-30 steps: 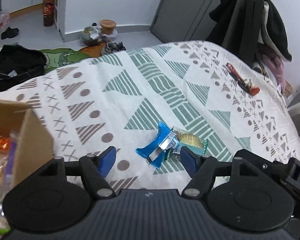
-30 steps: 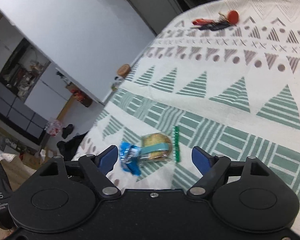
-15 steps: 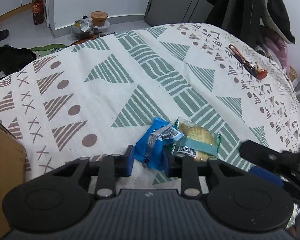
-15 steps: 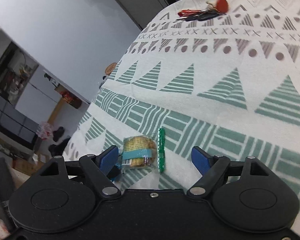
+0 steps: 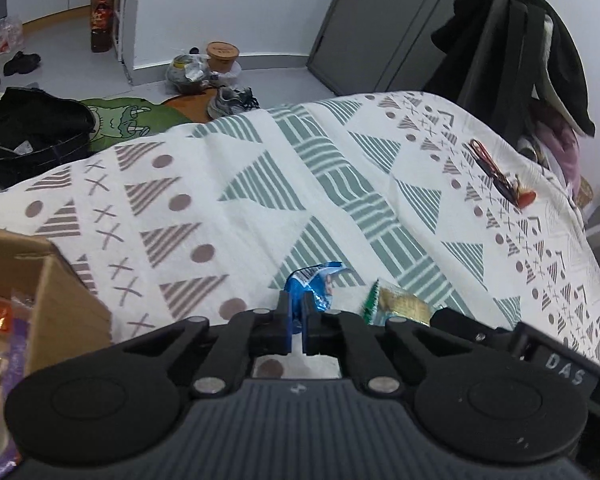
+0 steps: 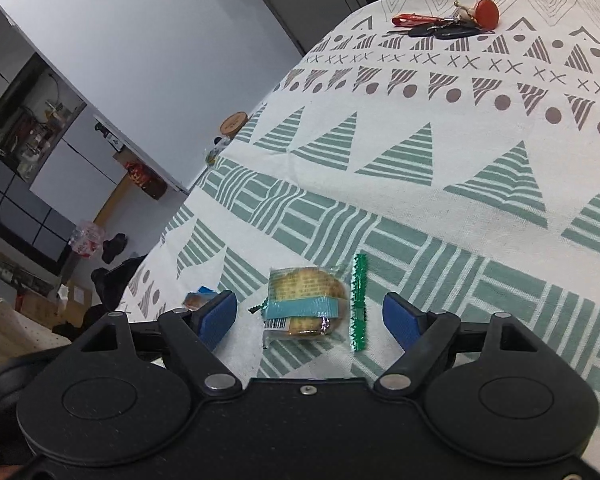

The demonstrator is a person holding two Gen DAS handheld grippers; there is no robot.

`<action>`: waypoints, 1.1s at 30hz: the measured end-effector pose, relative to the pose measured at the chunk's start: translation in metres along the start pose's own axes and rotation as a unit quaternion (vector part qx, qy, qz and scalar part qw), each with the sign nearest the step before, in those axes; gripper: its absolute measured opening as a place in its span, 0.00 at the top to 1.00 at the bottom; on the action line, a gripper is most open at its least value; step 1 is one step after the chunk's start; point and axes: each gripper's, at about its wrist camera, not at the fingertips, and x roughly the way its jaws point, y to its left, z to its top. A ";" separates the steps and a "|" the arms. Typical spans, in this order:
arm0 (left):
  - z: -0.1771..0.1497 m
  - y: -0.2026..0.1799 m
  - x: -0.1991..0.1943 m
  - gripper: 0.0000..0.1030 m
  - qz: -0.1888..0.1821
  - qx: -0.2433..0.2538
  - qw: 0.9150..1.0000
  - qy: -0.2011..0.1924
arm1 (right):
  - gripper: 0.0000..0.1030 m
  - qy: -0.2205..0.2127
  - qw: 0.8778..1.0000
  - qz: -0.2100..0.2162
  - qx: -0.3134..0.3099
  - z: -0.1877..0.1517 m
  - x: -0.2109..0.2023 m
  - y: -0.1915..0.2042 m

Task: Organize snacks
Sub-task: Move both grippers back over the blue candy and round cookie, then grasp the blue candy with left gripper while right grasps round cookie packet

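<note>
Left wrist view shows the blue snack packet [image 5: 314, 280] pinched by one crinkled end in the left tongs [image 5: 299, 322], clamped together just above the patterned worktop cloth [image 5: 260, 208]; so thin a hold could slip on the way to the cardboard box [image 5: 56, 300]. The right tongs [image 6: 310, 316] stand apart around the green-edged cracker packet [image 6: 308, 306], whose slick film may skid sideways as they close.

My right gripper [image 6: 310, 314] stands wide, with open cloth [image 6: 440, 208] ahead of the biscuit pack [image 6: 306, 300] between its fingers. To my left the box [image 5: 66, 304] wall blocks low passage. The keys [image 6: 446, 26] lie well apart at the far edge.
</note>
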 end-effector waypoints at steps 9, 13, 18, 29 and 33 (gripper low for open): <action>0.001 0.017 -0.010 0.99 -0.002 -0.024 1.000 -0.006 | 0.21 0.011 0.998 -0.036 -0.053 -0.009 0.025 0.026; 0.004 0.022 -0.016 0.99 -0.001 -0.029 1.000 -0.008 | 0.31 0.010 0.993 -0.063 -0.095 -0.016 0.034 0.036; 0.002 0.021 -0.013 0.98 -0.007 -0.031 0.999 0.014 | 0.68 0.020 0.996 -0.046 -0.079 -0.014 0.029 0.028; -0.001 0.006 -0.005 0.58 0.004 -0.007 1.000 0.030 | 0.88 0.027 0.998 -0.036 -0.048 -0.010 0.010 0.014; -0.003 0.003 0.002 0.44 0.015 0.001 1.000 0.023 | 0.90 0.021 0.998 -0.045 -0.041 -0.006 0.004 0.008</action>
